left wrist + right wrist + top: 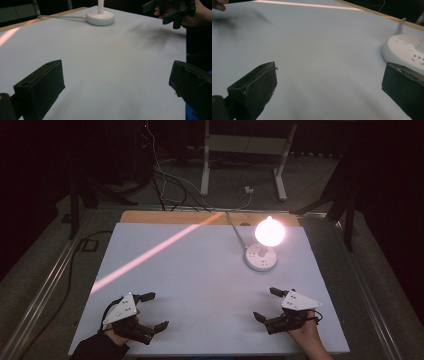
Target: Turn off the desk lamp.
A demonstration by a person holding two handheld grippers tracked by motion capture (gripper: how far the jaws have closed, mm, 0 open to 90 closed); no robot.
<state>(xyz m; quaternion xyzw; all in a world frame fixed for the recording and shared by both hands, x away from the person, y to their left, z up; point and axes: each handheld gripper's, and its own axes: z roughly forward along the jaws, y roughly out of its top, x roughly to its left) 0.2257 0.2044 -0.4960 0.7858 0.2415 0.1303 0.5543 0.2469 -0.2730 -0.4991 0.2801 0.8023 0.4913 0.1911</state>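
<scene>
Both grippers, left (pixel 152 311) and right (pixel 263 304), rest wide open and empty near the table's (pixel 200 285) front edge (likely waiting), leaving the lit lamp (pixel 263 245) toward the back right untouched

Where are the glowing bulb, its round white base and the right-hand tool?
glowing bulb (pixel 270 232), high view, middle of globe.
round white base (pixel 260 258), high view, top face.
right gripper (pixel 267 304), high view, between its fingers.
</scene>
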